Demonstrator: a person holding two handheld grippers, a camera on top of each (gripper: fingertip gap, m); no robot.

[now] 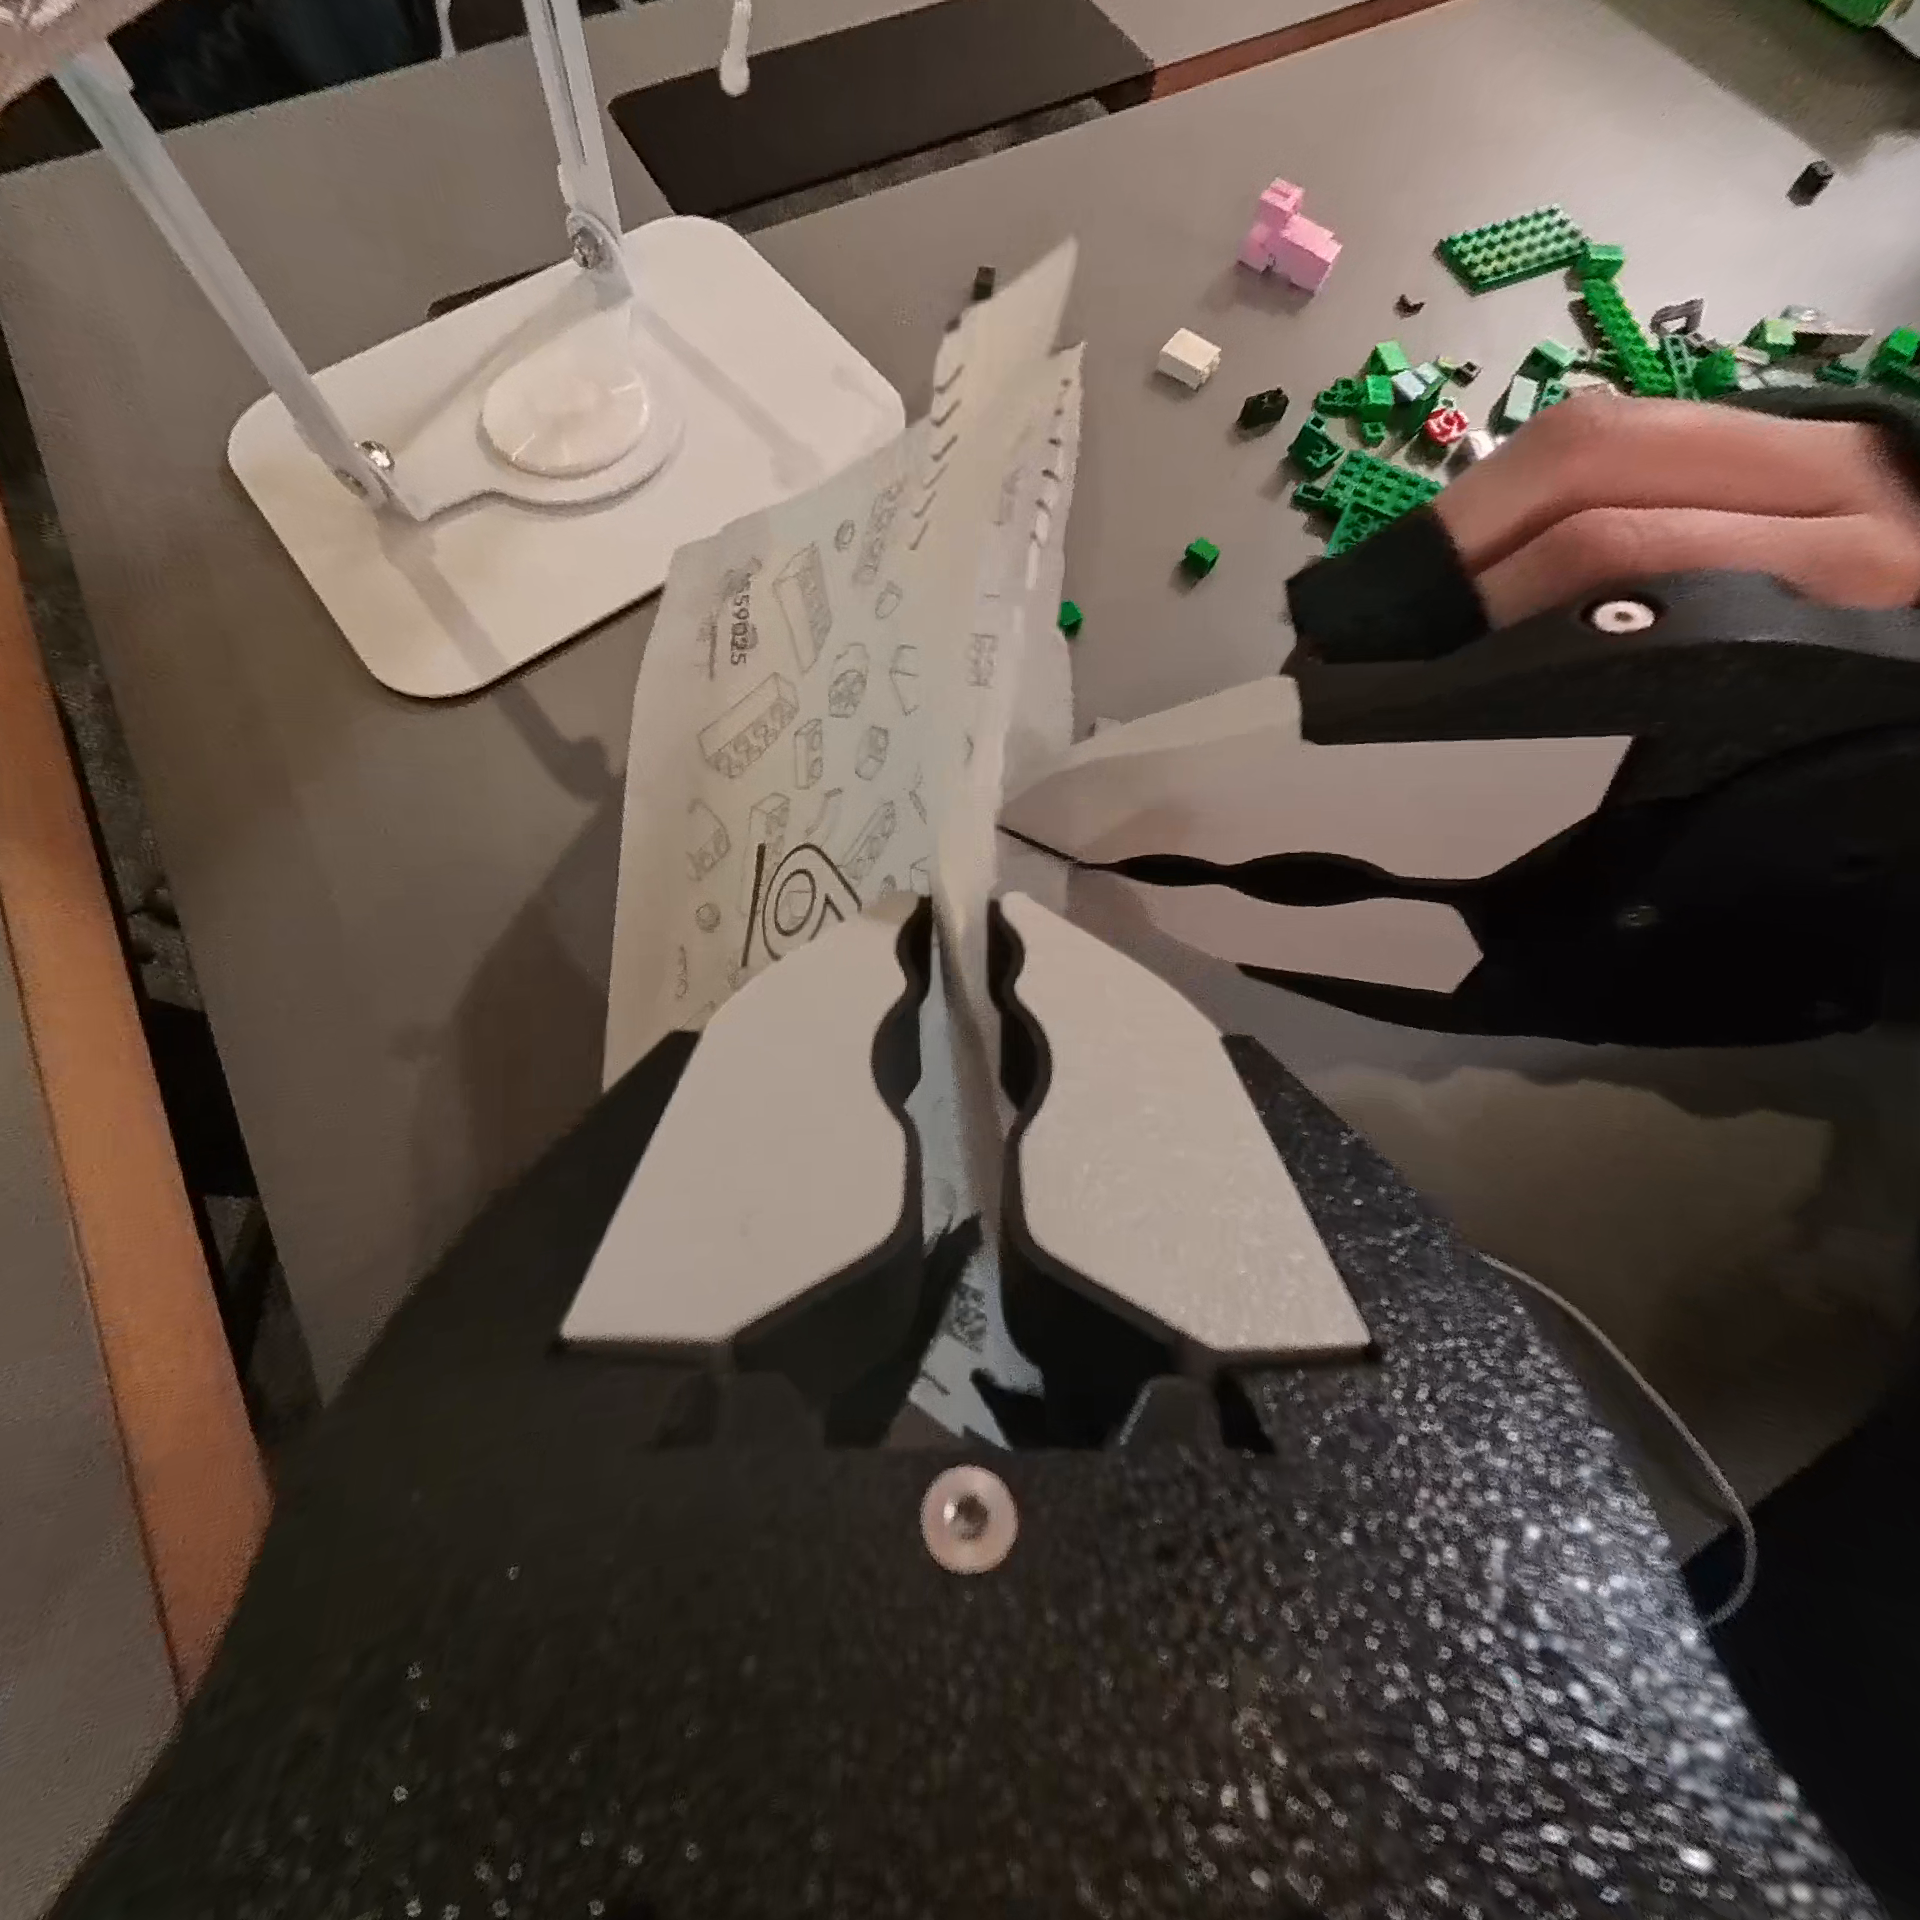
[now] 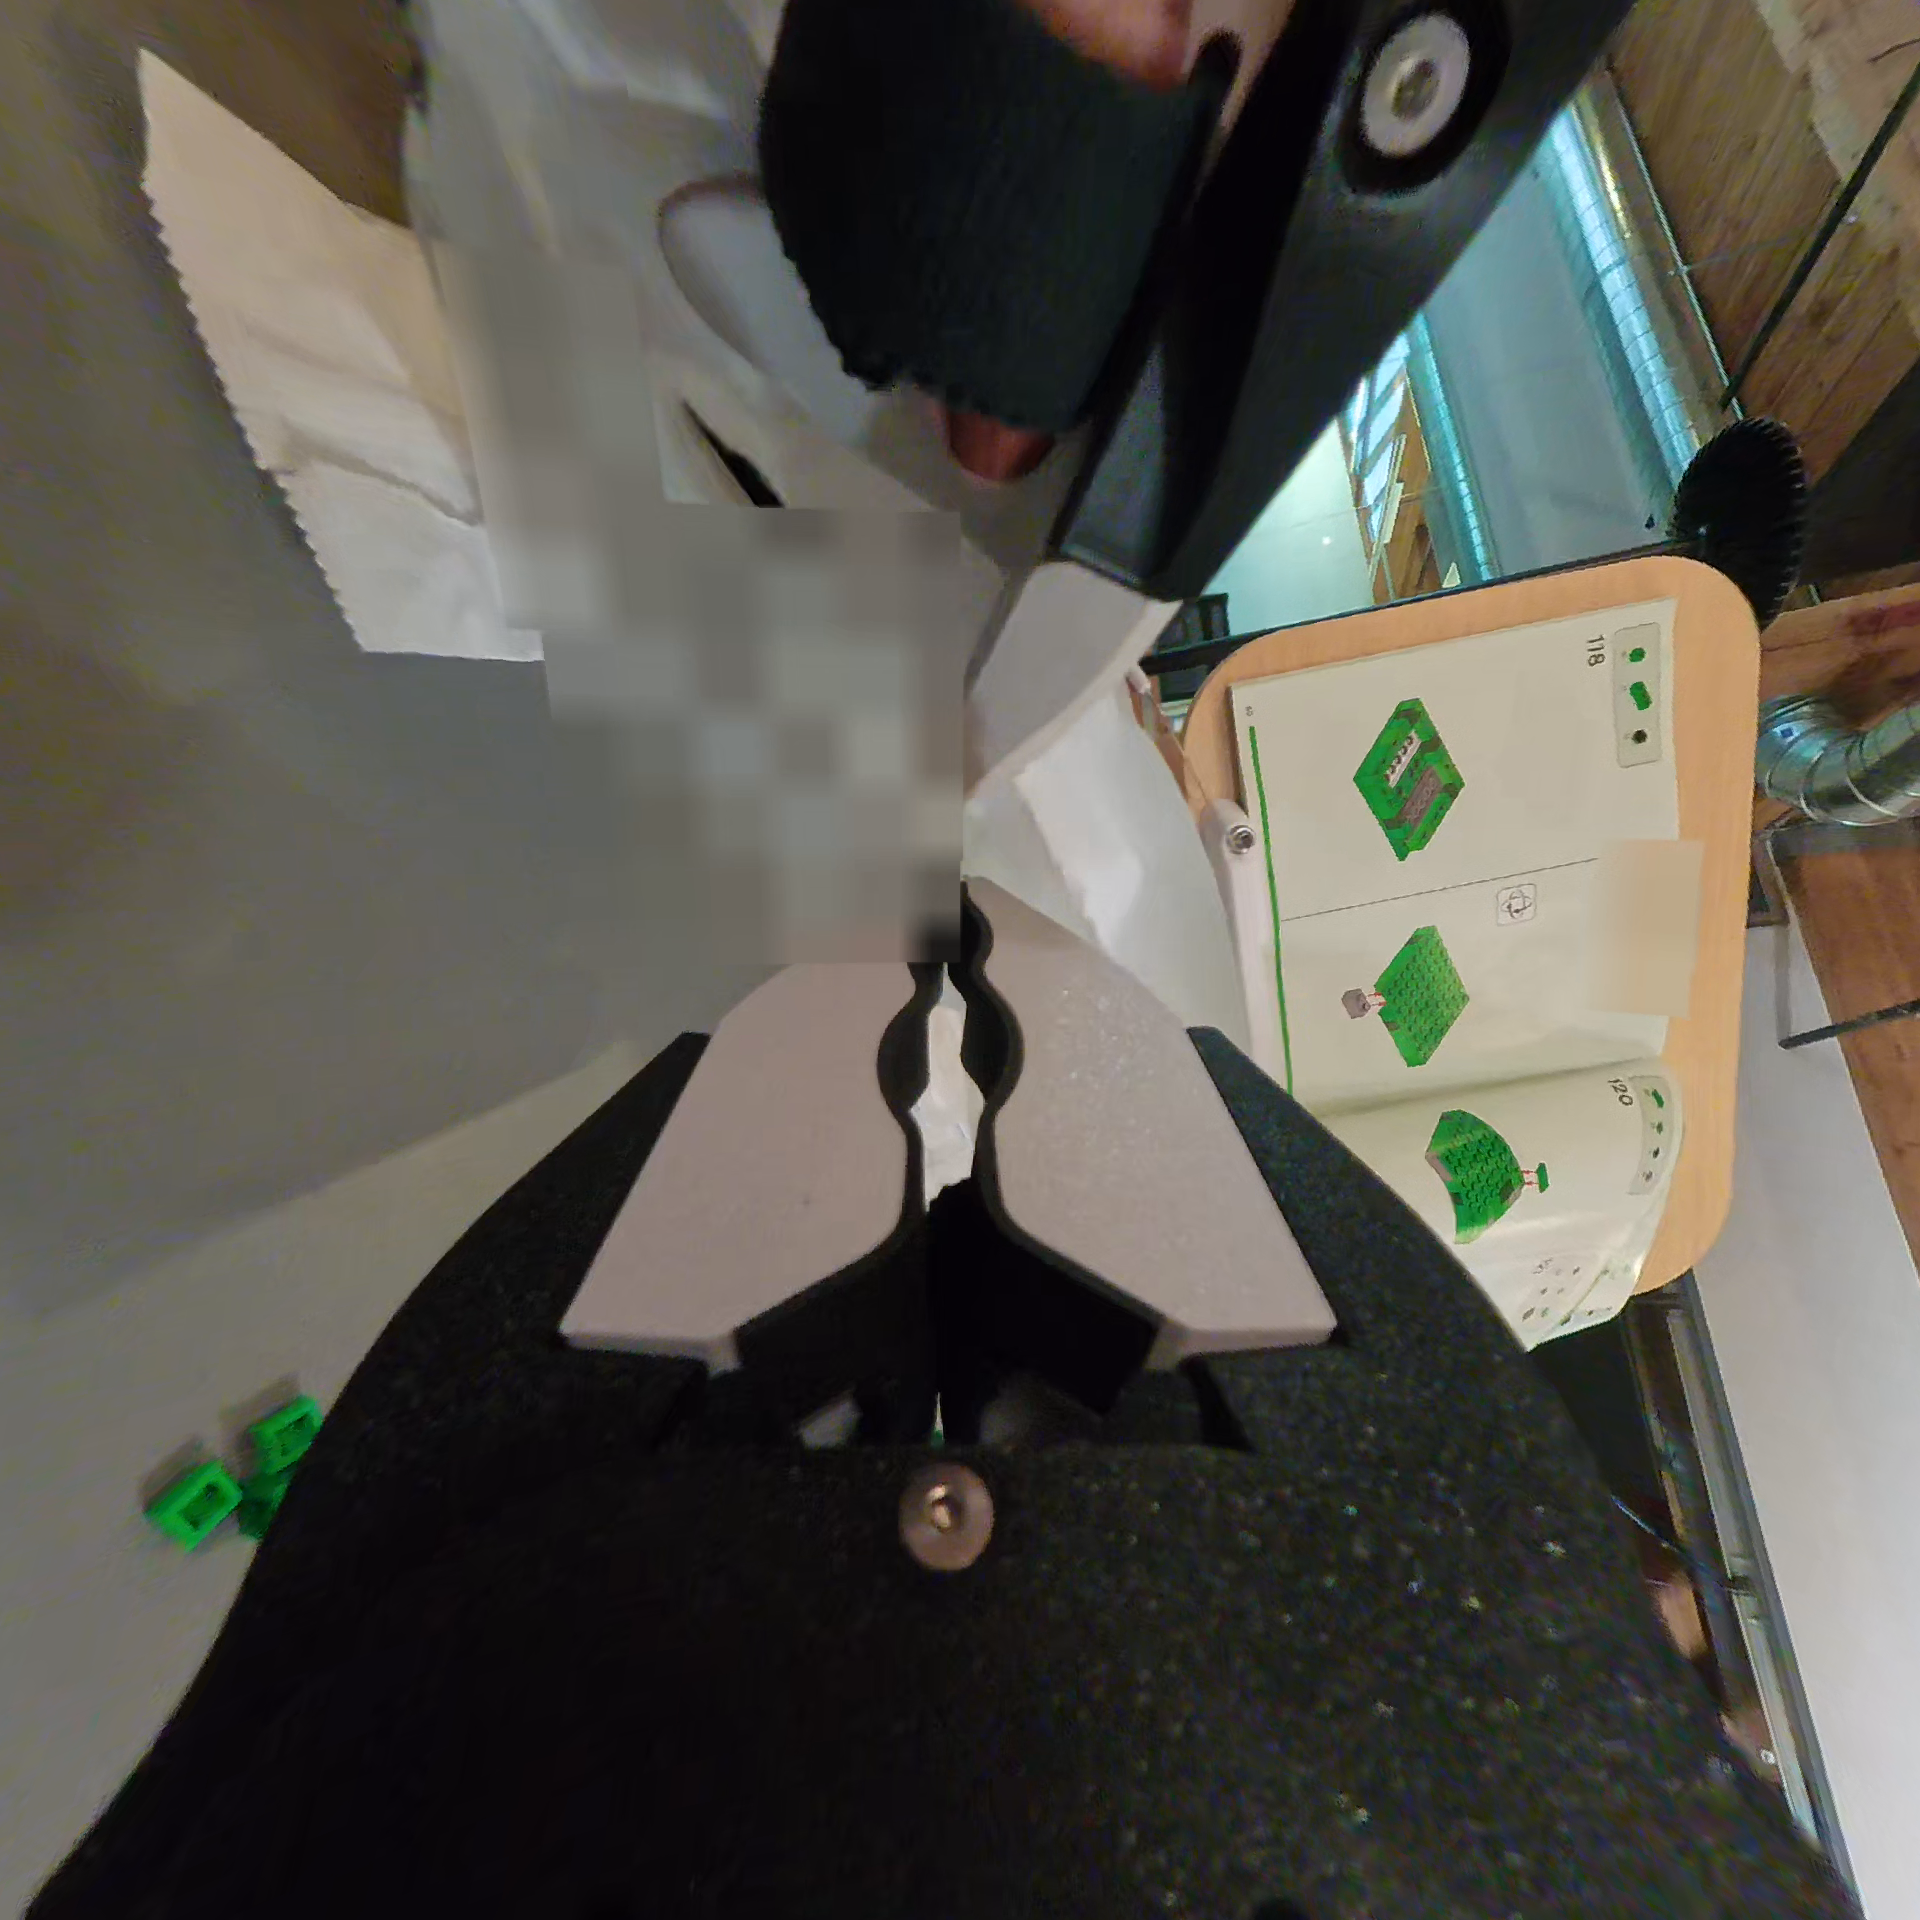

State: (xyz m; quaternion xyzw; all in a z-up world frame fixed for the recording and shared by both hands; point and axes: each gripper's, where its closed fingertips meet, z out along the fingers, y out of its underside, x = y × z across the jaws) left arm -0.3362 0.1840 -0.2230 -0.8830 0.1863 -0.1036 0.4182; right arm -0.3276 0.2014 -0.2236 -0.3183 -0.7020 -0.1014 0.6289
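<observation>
The left gripper [image 1: 961,925] is clenched on a white paper bag [image 1: 831,727]: the sheet runs up between its grey pads [image 1: 769,1164] and fans out past the tips toward 12 o'clock, printed with line drawings of bricks. From 3 o'clock in the left wrist view the right gripper [image 1: 1023,831] comes in sideways, its jaws pinched on the same bag just beside the left tips. A hand [image 1: 1683,509] in a black fingerless glove wraps its handle.

In the right wrist view, the right gripper [image 2: 956,956] shows crumpled white paper [image 2: 940,1122] trapped between its closed pads [image 2: 1122,1143]. At 12 o'clock the left gripper's black body [image 2: 1278,291] and a gloved hand [image 2: 966,208] loom close. A torn, saw-edged piece of bag [image 2: 301,364] hangs at 10 o'clock. A blurred patch covers the middle of that view.

On the grey table [image 1: 395,883], a white lamp base [image 1: 540,457] sits at 11 o'clock of the left view. Farther out, at 1 to 2 o'clock, lie a pile of green bricks [image 1: 1579,395], a small white brick [image 1: 1188,358], and a pink brick figure [image 1: 1288,239]. Two green bricks [image 2: 239,1475] show at 8 o'clock in the right view. At 3 o'clock there, an open booklet [image 2: 1455,914] with green build drawings rests on a wooden board [image 2: 1714,935].
</observation>
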